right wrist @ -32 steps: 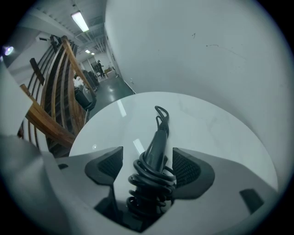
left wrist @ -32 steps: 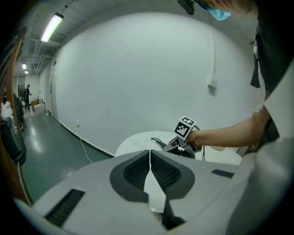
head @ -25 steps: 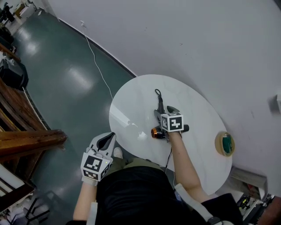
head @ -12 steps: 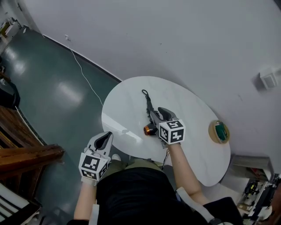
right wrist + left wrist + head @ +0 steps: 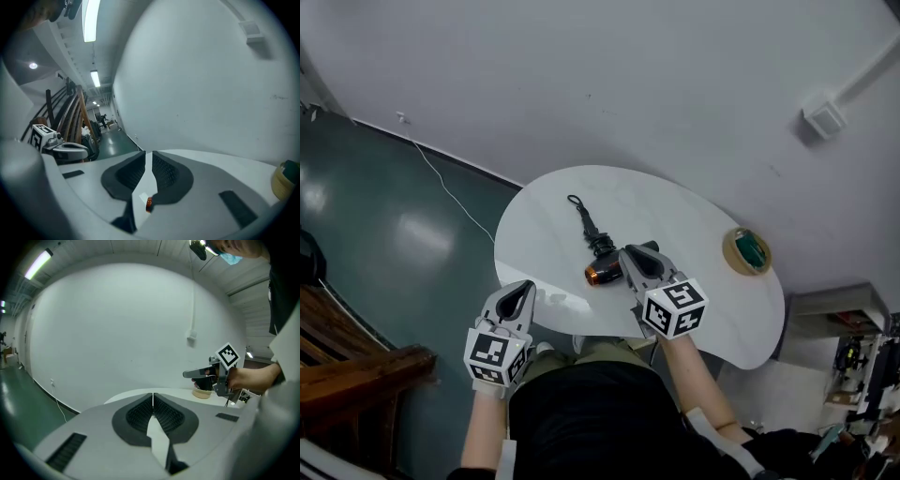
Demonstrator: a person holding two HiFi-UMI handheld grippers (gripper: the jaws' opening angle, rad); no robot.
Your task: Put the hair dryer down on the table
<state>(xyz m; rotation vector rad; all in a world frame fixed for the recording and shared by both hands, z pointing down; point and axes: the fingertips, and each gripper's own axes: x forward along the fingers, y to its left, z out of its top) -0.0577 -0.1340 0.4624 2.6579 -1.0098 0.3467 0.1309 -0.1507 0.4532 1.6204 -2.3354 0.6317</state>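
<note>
The black hair dryer (image 5: 605,271) with an orange front end lies on the white round table (image 5: 703,225), and its cord (image 5: 586,223) trails away toward the far side. My right gripper (image 5: 635,255) hovers just right of it, shut with nothing between its jaws. In the right gripper view the gripper (image 5: 149,165) shows its pads together, and a bit of the orange front end (image 5: 149,203) peeks out below them. My left gripper (image 5: 520,293) is shut and empty, off the table's near left edge; its jaws (image 5: 153,397) meet.
A tan tape roll (image 5: 748,251) with a green centre sits at the table's right side, also seen as the tape roll (image 5: 285,180) in the right gripper view. A white wall stands behind the table. A thin cable (image 5: 441,183) runs over the green floor at left.
My right gripper has come off the hair dryer, drawn back toward the person and closed its jaws. The dryer stays lying on the table. The head view has swung.
</note>
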